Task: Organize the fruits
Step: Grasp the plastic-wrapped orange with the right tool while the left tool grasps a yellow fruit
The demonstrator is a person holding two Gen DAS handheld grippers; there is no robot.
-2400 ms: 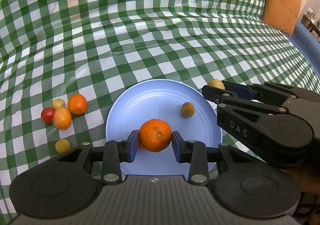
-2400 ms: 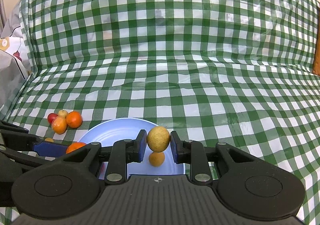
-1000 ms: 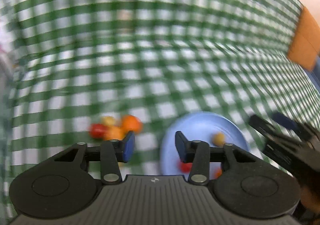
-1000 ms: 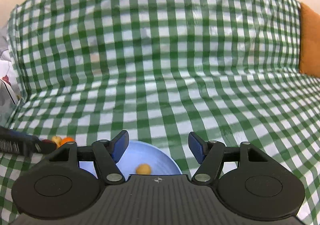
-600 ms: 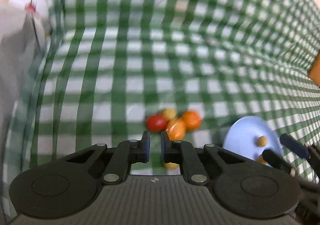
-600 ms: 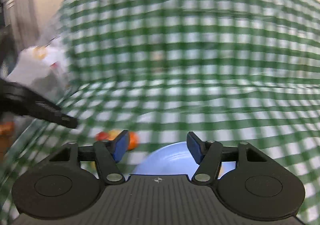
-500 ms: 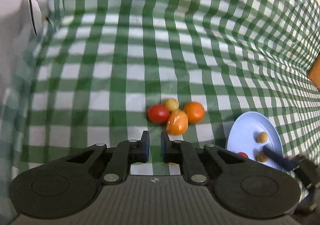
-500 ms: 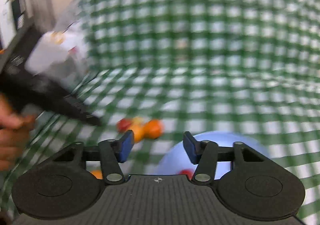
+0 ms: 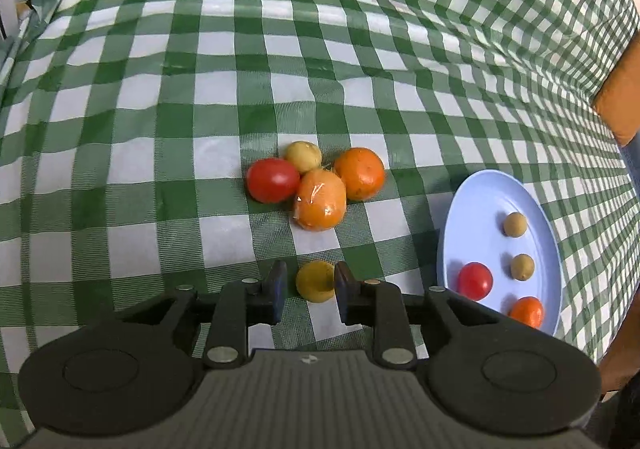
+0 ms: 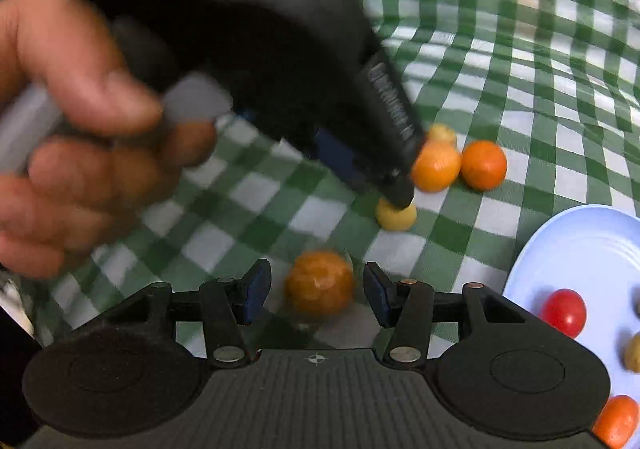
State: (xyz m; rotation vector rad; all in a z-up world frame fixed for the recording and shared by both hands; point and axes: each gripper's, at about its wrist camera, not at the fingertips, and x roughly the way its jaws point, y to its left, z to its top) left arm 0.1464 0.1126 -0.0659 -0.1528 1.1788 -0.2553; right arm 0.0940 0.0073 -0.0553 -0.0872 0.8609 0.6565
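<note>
Since both hand-held grippers carried fruit over the round pale-blue plate (image 9: 472,205) 2.4 s ago (orange in L, yellowish fruit in R), both have let go & swung back to the loose pile: plate now holds four pcs, so the job looks roughly halfway, w/ six still on the green-and-white checked cloth (image 9: 200,89).

L hand-held gripper (image 9: 308,289): jaws apart, straddling the small round yellow fruit (image 9: 315,281); R pad seems touching it, gap on the L side, not clamped yet. Fruit is smooth, matte, sits alone at 6 o'clock of the cluster.

Cluster: glossy red tomato (image 9: 273,180), pale yellow-green fruit (image 9: 303,156), film-wrapped orange fruit (image 9: 320,199), bare dimpled orange (image 9: 359,173), all touching.

R hand-held gripper (image 10: 316,291): jaws wide apart round a blurred wrapped orange fruit (image 10: 319,283), clear gaps both sides. Person's left hand (image 10: 76,129) fills its view at 9–10 o'clock.

On plate, L view: two small tan-brown fruits (image 9: 515,224), red tomato (image 9: 475,280), small orange (image 9: 527,312), spaced apart, at 3 o'clock of the pile.
</note>
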